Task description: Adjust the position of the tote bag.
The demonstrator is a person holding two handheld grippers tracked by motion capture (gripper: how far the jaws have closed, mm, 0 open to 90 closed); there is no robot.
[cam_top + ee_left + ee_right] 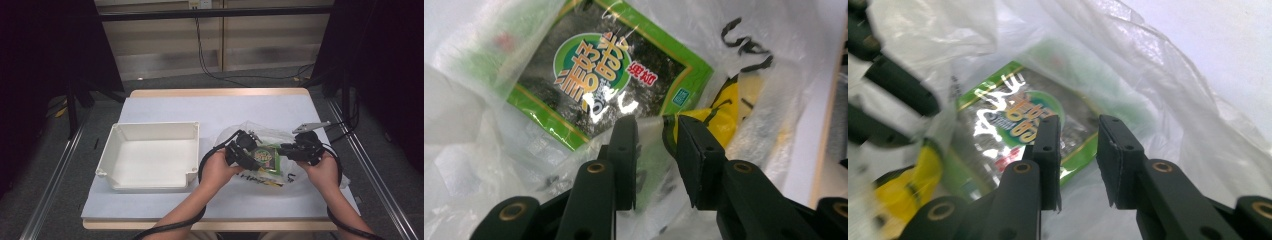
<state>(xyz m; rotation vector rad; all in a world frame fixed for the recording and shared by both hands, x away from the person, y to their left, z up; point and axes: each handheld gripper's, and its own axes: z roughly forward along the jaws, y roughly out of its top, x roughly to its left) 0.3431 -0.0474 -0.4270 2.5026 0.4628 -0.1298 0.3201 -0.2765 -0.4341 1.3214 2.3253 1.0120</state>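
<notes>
Left gripper (651, 125): jaws narrowly parted, a fold of the clear plastic bag (484, 100) lying between them; whether the pads pinch it cannot be told. Right gripper (1077, 127): jaws narrowly apart, nothing gripped, at the bag's mouth. Green seaweed packet (265, 157) lies inside the bag, on the table (165, 107) right of the white tray (150, 131), beside a yellow packet (719, 122)

Both black plastic two-jaw grippers, left (243, 150) and right (295, 149), carry brass-ringed screws and trailing black cables; bare forearms, no sleeves.
</notes>
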